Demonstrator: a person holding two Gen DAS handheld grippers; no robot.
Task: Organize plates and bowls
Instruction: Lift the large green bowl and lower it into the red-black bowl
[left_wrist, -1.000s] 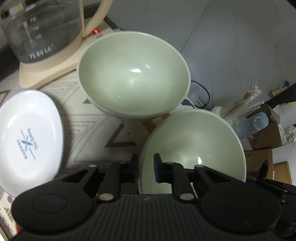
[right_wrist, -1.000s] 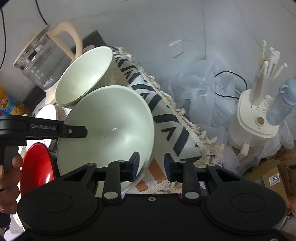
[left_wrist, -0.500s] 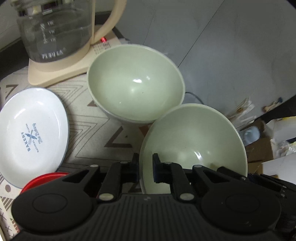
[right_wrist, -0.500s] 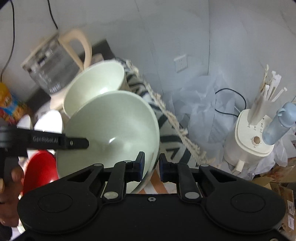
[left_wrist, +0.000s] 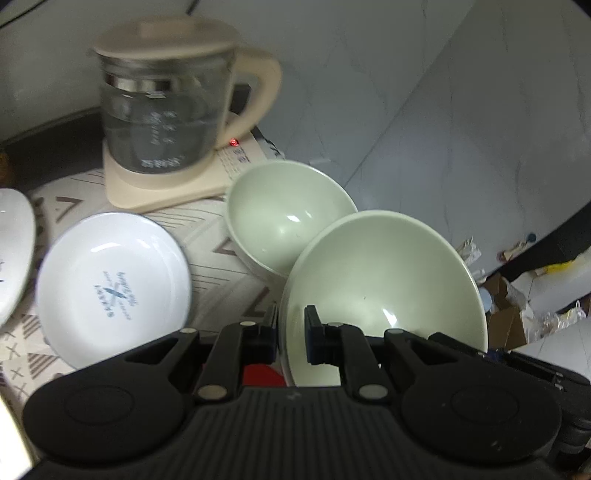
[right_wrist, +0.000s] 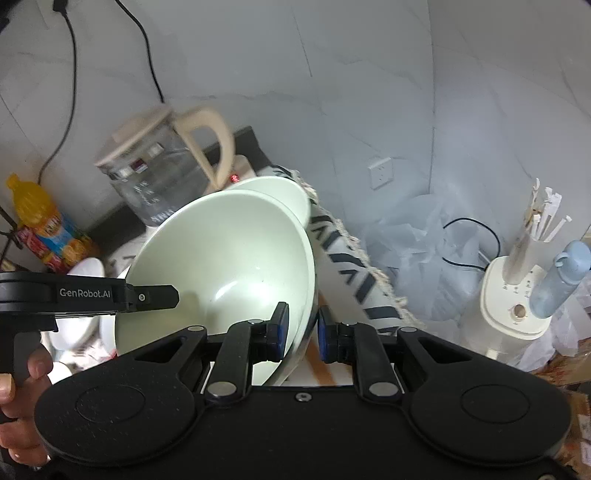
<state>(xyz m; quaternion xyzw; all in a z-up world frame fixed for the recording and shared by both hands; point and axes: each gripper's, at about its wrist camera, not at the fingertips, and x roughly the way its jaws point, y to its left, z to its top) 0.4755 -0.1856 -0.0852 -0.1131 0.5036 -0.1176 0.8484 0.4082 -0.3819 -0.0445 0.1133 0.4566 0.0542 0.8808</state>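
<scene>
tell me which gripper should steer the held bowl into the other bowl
Either could: the left gripper and the right gripper each clamp the held bowl's rim on opposite sides. The left is probably better placed, since its camera looks straight over the other bowl behind.

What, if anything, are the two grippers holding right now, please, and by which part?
Both hold the nearer pale green ceramic bowl by its rim: the left gripper and right gripper each pinch the rim on opposite sides.

We look along each gripper from close behind: both wrist views share the near pale green bowl (left_wrist: 384, 280) (right_wrist: 221, 266) and far kettle (left_wrist: 162, 110) (right_wrist: 159, 173).
</scene>
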